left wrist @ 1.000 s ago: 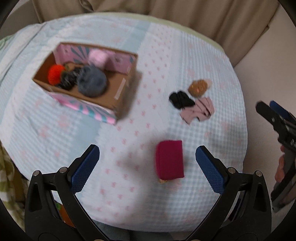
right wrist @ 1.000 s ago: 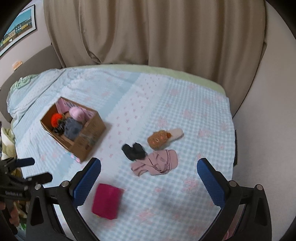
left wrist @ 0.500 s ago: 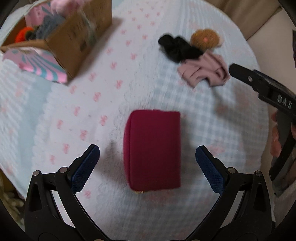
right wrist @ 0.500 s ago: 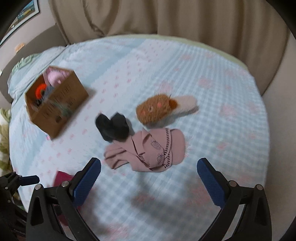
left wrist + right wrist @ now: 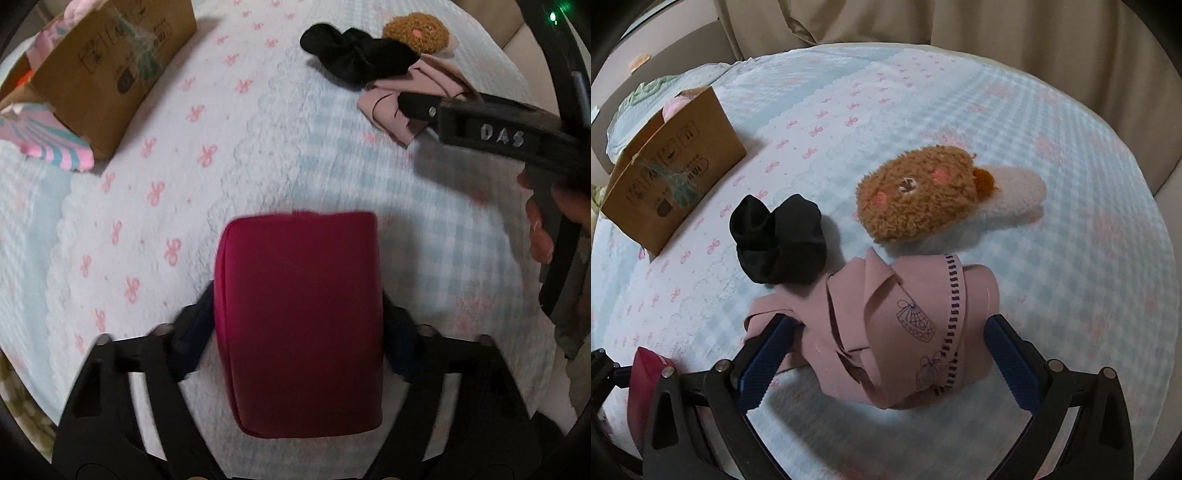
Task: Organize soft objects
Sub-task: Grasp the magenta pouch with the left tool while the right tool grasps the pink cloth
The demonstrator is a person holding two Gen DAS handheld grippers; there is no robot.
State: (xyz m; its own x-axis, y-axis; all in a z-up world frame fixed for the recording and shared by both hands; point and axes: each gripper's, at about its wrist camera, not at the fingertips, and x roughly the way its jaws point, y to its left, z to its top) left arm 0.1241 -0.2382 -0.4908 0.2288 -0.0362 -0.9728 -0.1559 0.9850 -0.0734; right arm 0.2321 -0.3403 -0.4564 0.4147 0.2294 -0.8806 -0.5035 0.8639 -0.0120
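Observation:
A dark red soft pouch [image 5: 299, 314] lies on the bed between the fingers of my left gripper [image 5: 297, 306]. Its jaws are closing, and both blue pads meet the pouch's sides. In the right wrist view a folded pink cloth [image 5: 905, 325] with printed drawings lies between the fingers of my right gripper [image 5: 886, 325]. Those jaws stand wide and are beginning to close, not pressing on the cloth. A black sock bundle [image 5: 779, 243] and a brown plush slipper [image 5: 919, 192] lie just beyond it. The cardboard box [image 5: 672, 170] stands at the left.
The bedspread [image 5: 258, 129] is pale blue with pink bows. The box [image 5: 107, 74] holds soft items, and a pink-striped flap [image 5: 48, 144] hangs beside it. Beige curtains [image 5: 923, 22] hang behind the bed. A person's hand [image 5: 539, 232] holds the right gripper.
Both grippers came down onto the bed. The left jaws narrowed around the red pouch. The right gripper dropped over the pink cloth, which now lies between its fingers.

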